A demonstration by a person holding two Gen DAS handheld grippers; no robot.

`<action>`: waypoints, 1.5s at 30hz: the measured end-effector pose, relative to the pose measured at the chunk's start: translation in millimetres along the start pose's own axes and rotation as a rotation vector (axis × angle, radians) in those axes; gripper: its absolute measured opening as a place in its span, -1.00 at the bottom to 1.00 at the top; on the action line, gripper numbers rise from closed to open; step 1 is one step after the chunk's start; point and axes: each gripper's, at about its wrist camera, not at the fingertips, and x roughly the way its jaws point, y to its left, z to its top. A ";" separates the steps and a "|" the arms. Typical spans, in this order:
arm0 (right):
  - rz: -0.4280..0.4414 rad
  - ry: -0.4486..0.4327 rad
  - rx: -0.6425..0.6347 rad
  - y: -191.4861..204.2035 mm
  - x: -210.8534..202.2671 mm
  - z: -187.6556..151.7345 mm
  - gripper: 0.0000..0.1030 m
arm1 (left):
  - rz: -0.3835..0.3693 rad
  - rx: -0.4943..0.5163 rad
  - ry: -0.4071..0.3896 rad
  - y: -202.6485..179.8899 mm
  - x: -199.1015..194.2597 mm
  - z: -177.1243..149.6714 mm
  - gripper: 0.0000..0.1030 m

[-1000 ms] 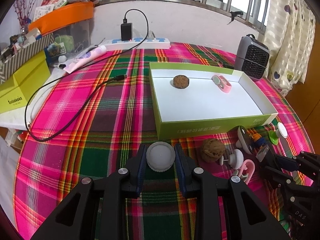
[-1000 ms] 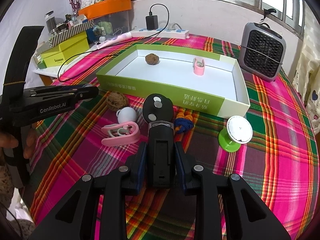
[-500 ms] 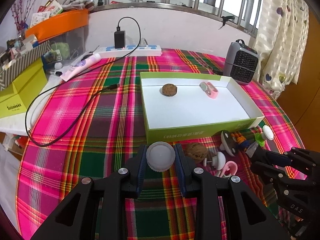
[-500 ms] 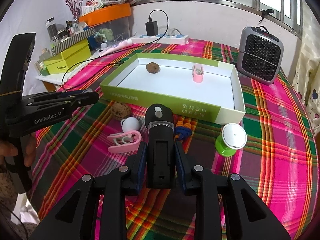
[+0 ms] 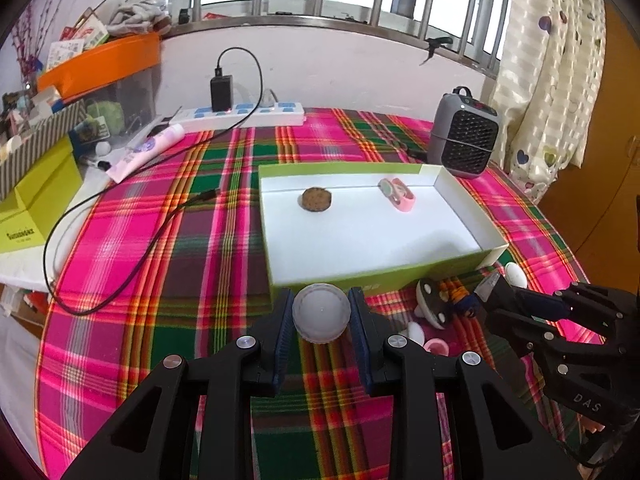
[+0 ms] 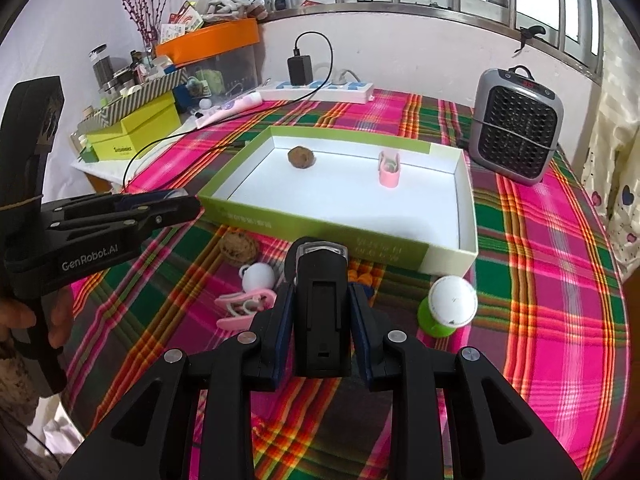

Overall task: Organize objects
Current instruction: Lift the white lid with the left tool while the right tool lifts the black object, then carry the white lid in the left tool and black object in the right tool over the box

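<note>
My left gripper [image 5: 321, 309] is shut on a frosted white round cap [image 5: 321, 314] and holds it above the plaid cloth, just before the green box's front wall [image 5: 400, 276]. My right gripper [image 6: 322, 300] is shut on a black handheld device [image 6: 322, 312], lifted over the loose items. Inside the white-floored box [image 6: 320, 226] lie a walnut [image 6: 301, 157] and a pink clip [image 6: 389, 168]. On the cloth before the box are a second walnut [image 6: 240, 247], a white knob [image 6: 259, 275], another pink clip [image 6: 244, 308], a blue-orange figure [image 6: 362, 280] and a green-white spool [image 6: 450, 306].
A grey heater [image 6: 516, 136] stands behind the box at the right. At the back are a power strip [image 5: 240, 114] with a charger and a black cable [image 5: 120, 240] looping over the cloth. A yellow box [image 5: 36, 200] and clutter lie off the table's left edge. A hand [image 6: 24, 320] holds the left gripper.
Both grippers have risen a little with their held things, so the box and loose items sit lower and smaller in view. Neither grip has changed.
</note>
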 end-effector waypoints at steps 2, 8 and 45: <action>0.002 -0.002 0.008 -2.6 -0.3 3.3 -0.45 | -0.003 0.003 -0.003 -2.1 1.4 3.8 -0.50; -0.008 -0.003 0.021 -9.9 2.0 13.6 -0.45 | -0.014 0.011 -0.003 -6.9 7.7 12.9 -0.50; -0.089 0.079 0.119 -75.9 59.4 90.9 -0.45 | -0.041 0.063 0.034 -30.2 87.6 80.7 -0.50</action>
